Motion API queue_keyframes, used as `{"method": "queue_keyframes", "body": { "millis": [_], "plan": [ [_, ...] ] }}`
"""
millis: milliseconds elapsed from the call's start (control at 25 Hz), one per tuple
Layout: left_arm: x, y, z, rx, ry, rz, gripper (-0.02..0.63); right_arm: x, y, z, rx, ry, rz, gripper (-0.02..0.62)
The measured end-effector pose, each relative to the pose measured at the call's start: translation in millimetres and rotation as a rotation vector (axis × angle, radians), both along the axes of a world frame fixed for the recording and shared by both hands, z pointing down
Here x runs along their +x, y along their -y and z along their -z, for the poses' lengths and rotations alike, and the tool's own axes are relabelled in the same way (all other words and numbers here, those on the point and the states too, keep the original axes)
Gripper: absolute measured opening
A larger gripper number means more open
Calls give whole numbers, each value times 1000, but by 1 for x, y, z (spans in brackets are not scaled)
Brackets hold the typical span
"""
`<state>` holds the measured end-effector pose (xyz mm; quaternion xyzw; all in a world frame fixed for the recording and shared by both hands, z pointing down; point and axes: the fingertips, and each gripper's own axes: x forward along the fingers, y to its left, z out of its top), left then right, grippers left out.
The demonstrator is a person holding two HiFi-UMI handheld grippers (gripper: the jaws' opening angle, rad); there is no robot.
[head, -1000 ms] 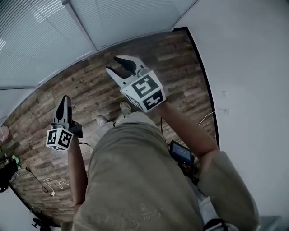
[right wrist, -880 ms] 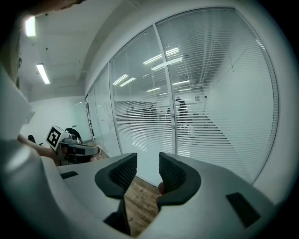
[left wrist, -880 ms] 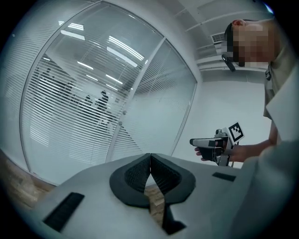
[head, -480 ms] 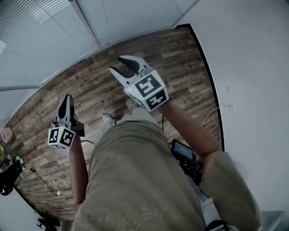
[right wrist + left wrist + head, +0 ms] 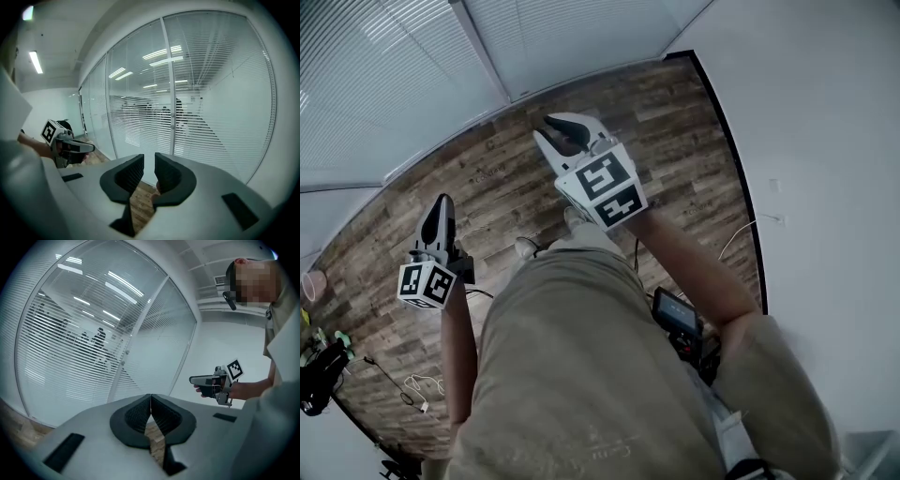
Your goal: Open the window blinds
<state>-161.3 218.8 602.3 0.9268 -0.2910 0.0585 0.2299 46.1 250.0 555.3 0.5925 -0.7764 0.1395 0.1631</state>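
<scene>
Blinds (image 5: 215, 93) down, nothing touching them.
They run along far edge of wood floor (image 5: 487, 187), slats horiz, long axis along that edge. L gripper (image 5: 151, 401) over floor: jaws tip-to-tip, empty. R gripper (image 5: 149, 166) over floor: jaws closing, narrow gap, nothing between.

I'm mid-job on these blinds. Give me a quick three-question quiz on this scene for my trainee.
1. True or false: the left gripper has its fingers clamped on a cord.
2. The floor is: A carpet, B wood planks, C tiles.
3. Is the left gripper touching the blinds?

Key:
1. False. The fingers are together with nothing between them.
2. B.
3. No, it is held short of them.
</scene>
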Motion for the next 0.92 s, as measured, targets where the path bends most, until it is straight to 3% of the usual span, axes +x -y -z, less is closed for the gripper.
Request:
{"method": "queue_keyframes", "body": {
  "millis": [280,920],
  "plan": [
    [0,2,3,-16,-16,-32,15,-35,0,11,-4,5,86,63],
    [0,-9,-3,-26,-39,-55,15,-37,-10,15,-14,16,59,60]
  ]
}}
